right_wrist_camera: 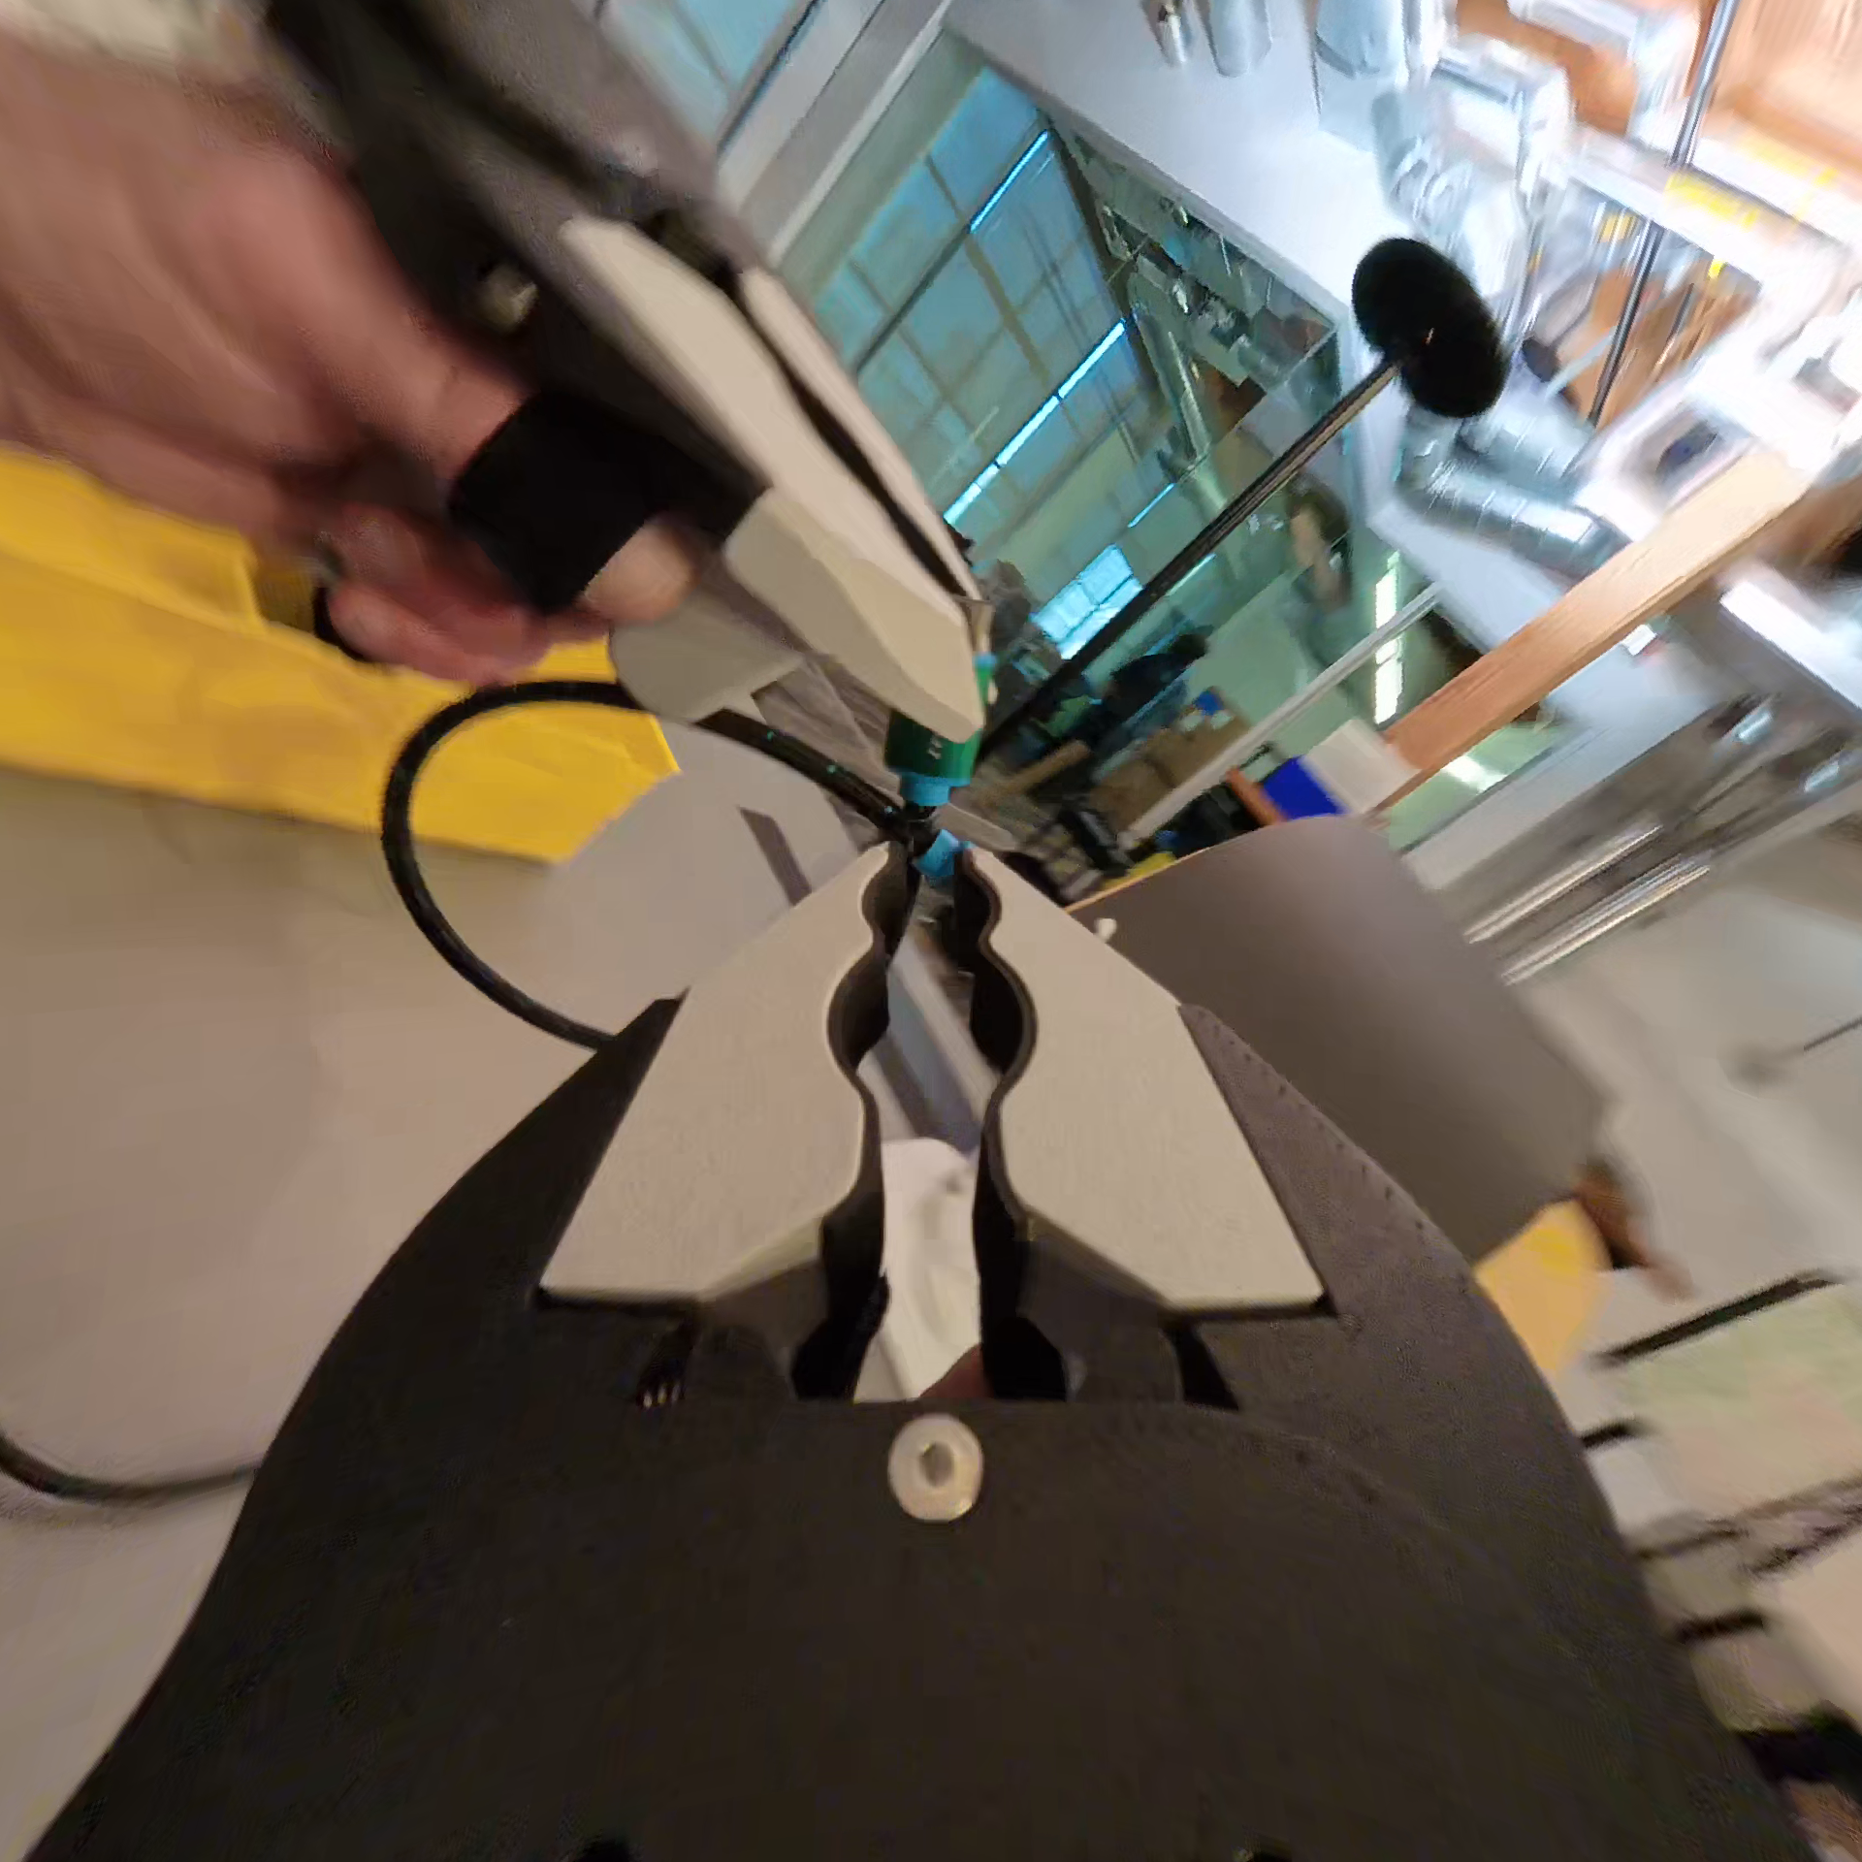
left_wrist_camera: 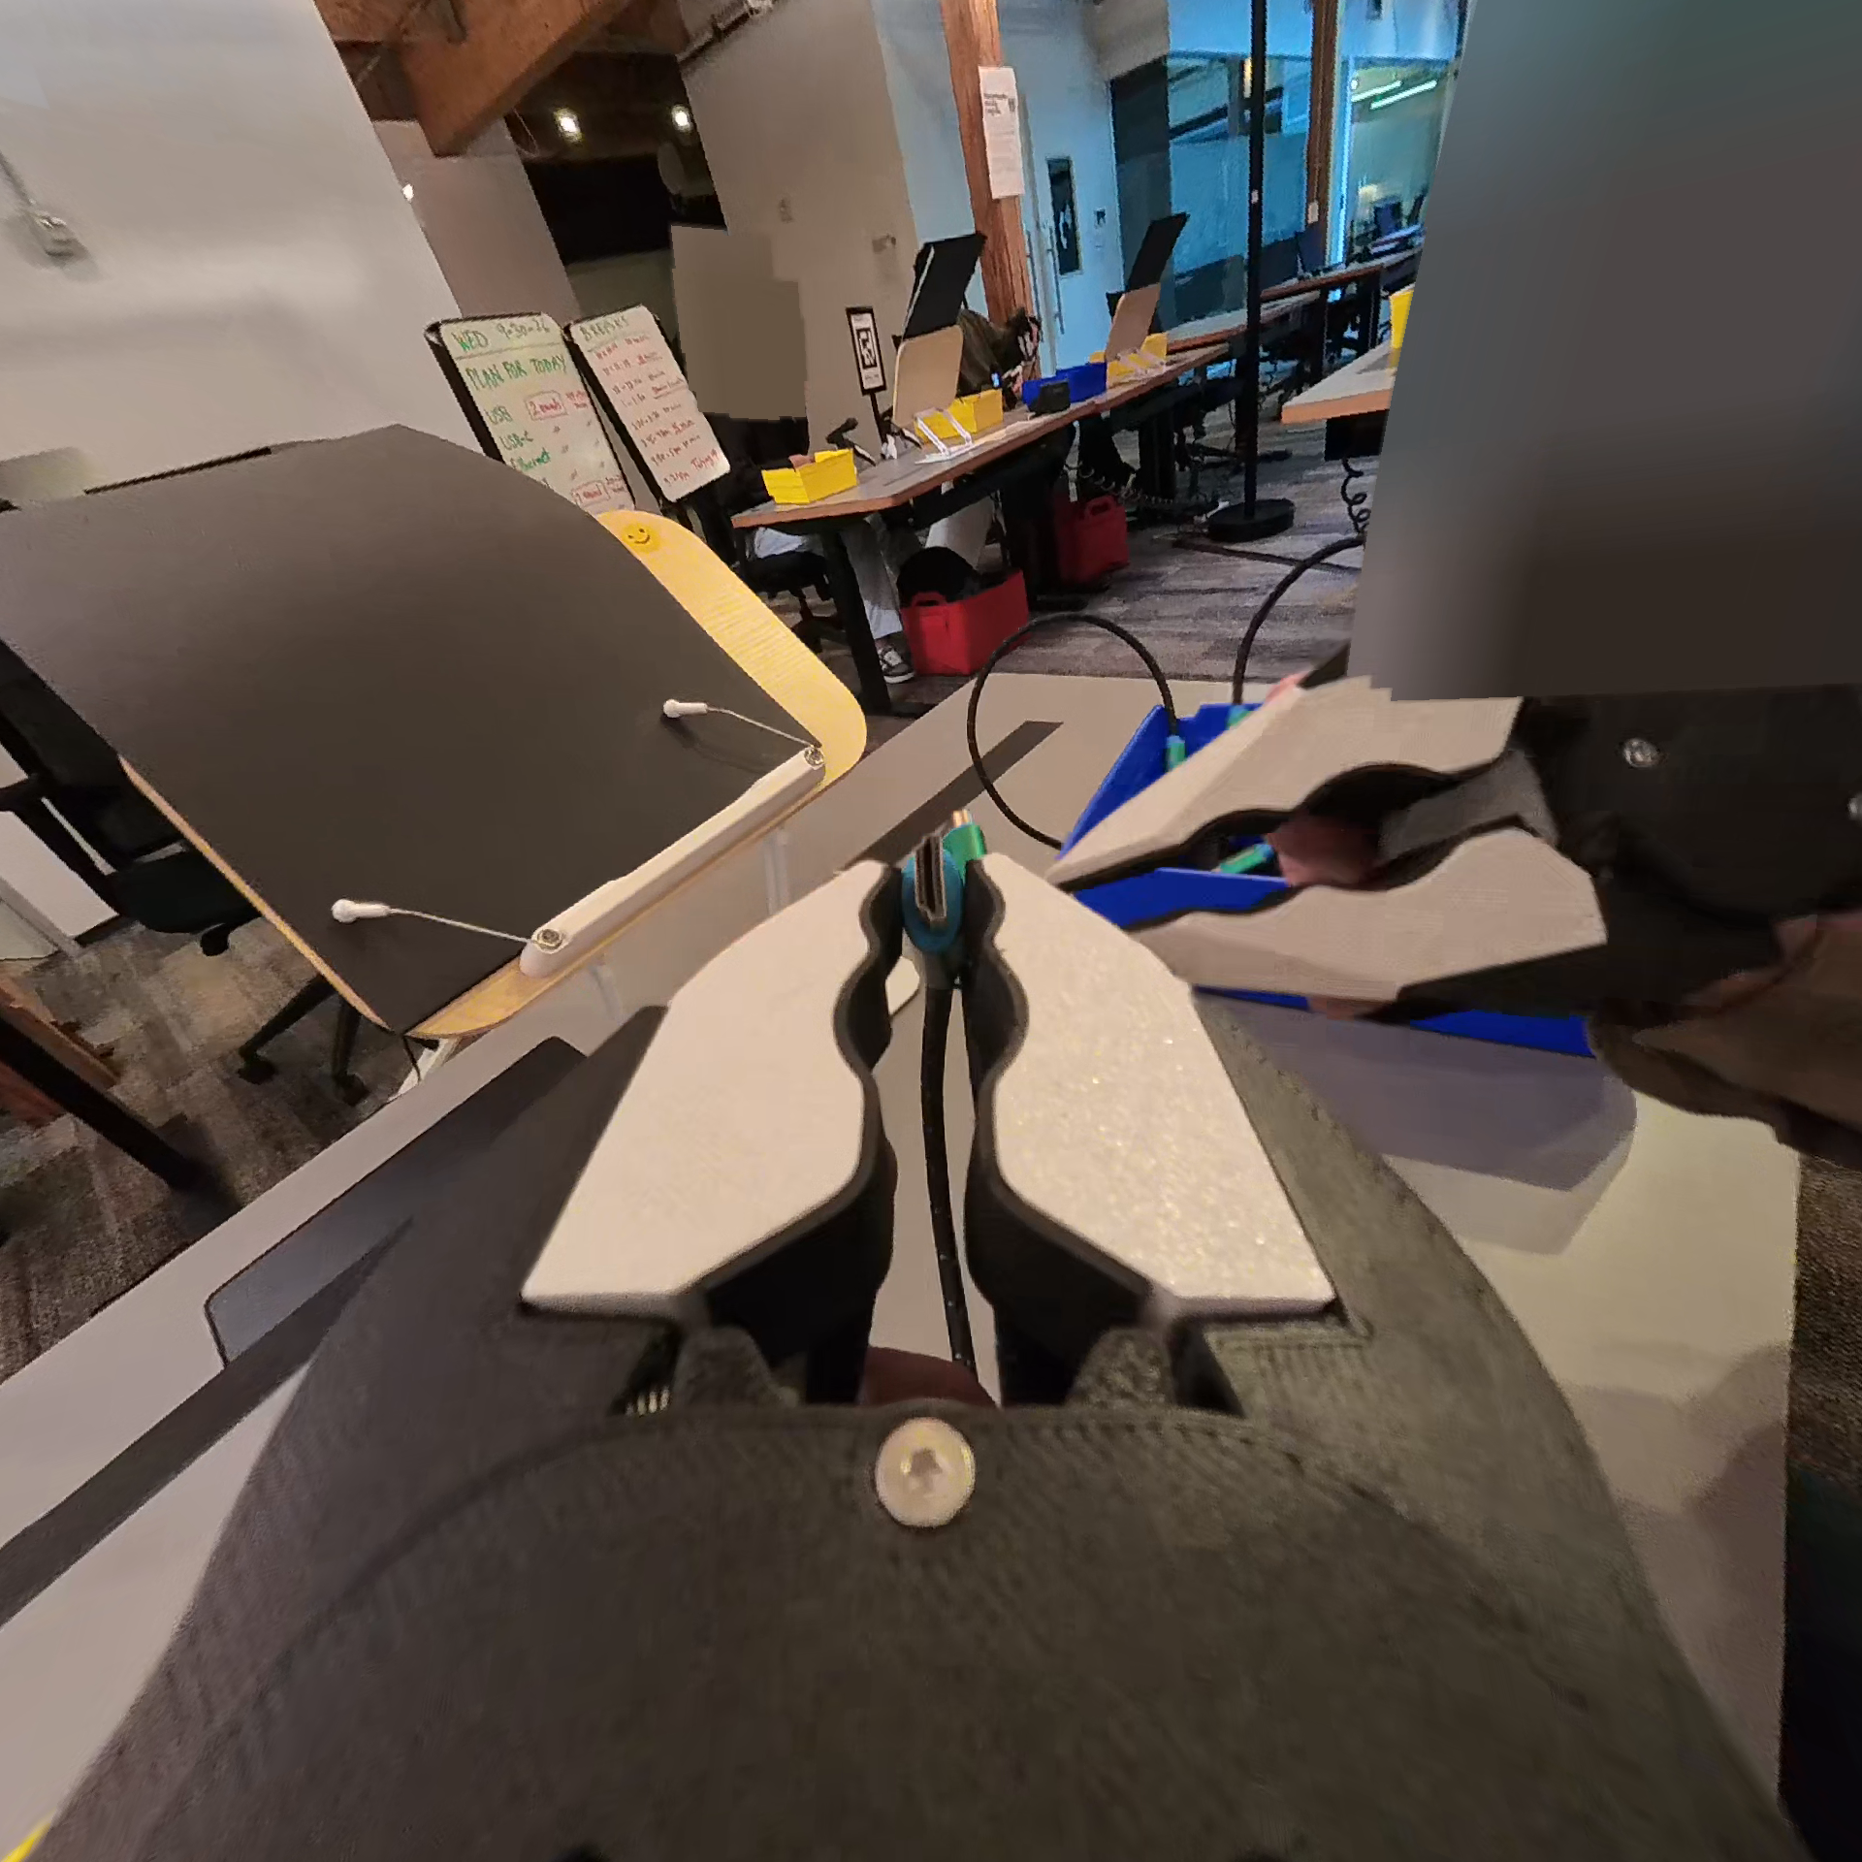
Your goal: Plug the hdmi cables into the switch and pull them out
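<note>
My left gripper [left_wrist_camera: 932, 887] is shut on an HDMI plug [left_wrist_camera: 929, 912] with a teal collar. The plug's metal end points away and its black cable [left_wrist_camera: 942, 1159] runs back between the fingers. My right gripper [right_wrist_camera: 929, 865] is shut on the blue strain relief [right_wrist_camera: 942, 856] of a second, green HDMI plug [right_wrist_camera: 932, 751], whose cable [right_wrist_camera: 423, 907] loops off to the left. The two gripper tips almost meet above the grey table [left_wrist_camera: 1612, 1259]. The right gripper also shows in the left wrist view [left_wrist_camera: 1058, 875], and the left gripper in the right wrist view [right_wrist_camera: 967, 695]. No switch is in view.
A blue bin [left_wrist_camera: 1159, 892] with green-ended parts sits under the right gripper. A yellow bin [right_wrist_camera: 302, 705] lies on the table behind the left gripper. A tilted black board [left_wrist_camera: 403, 655] with a white clip bar stands at the left. A hand [right_wrist_camera: 202, 353] holds the left gripper.
</note>
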`<action>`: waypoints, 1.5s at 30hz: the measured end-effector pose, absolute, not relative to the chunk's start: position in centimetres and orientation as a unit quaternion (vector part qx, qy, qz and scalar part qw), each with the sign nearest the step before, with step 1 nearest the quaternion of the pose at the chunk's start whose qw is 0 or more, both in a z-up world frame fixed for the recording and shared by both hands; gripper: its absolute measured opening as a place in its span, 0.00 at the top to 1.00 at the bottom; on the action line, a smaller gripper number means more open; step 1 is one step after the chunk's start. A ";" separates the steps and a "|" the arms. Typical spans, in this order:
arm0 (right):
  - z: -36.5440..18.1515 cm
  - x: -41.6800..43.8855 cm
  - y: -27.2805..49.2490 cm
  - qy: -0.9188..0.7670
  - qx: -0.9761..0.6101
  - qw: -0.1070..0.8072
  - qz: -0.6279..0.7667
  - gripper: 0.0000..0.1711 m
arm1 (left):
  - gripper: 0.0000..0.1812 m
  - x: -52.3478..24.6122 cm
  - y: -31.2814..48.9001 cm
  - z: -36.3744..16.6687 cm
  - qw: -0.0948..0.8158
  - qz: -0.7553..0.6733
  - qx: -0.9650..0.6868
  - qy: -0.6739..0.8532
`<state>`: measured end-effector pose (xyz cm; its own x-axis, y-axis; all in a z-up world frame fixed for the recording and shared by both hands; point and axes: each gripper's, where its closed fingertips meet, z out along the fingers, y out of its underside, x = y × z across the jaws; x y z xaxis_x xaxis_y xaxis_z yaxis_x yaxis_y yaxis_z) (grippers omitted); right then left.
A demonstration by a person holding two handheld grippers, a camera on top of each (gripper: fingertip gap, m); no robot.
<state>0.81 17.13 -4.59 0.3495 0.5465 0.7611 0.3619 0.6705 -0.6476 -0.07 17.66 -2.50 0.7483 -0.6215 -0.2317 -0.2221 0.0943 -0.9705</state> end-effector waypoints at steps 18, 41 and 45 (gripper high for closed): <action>-5.4 0.5 17.2 -0.611 -0.299 0.720 -0.139 0.99 | 0.94 0.3 17.6 -3.8 0.621 -0.185 -0.689 0.324; -3.6 -0.7 16.6 -0.193 -0.518 0.376 0.744 1.00 | 0.94 -0.9 17.5 -0.9 0.723 -0.105 -0.617 0.292; -2.5 -1.2 15.5 -0.139 -0.455 0.333 0.814 1.00 | 0.94 -1.2 17.3 -0.5 0.754 -0.102 -0.586 0.279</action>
